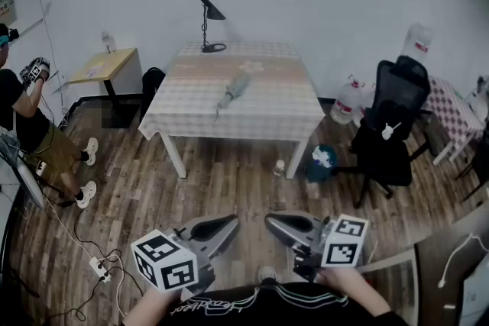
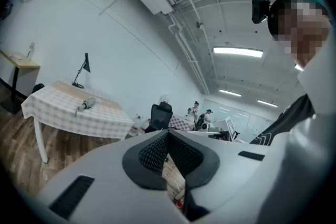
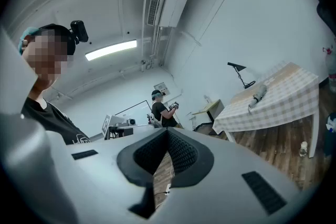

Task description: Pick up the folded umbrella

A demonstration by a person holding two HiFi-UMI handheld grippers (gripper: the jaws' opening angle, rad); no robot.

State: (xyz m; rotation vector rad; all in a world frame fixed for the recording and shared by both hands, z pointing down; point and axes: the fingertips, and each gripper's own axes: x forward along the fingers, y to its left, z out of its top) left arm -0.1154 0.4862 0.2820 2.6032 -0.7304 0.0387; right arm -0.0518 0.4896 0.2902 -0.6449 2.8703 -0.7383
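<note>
The folded grey umbrella lies near the middle of a checked-cloth table across the room, far from both grippers. It also shows small in the left gripper view, umbrella, and in the right gripper view, umbrella. My left gripper and right gripper are held low and close to my body, tips turned toward each other over the wooden floor. Both are shut with nothing between the pads, as seen at the left gripper and the right gripper.
A black desk lamp stands at the table's far edge. A black office chair, water jugs and a bin are right of the table. A person sits at left by a small wooden table. Cables and a power strip lie on the floor.
</note>
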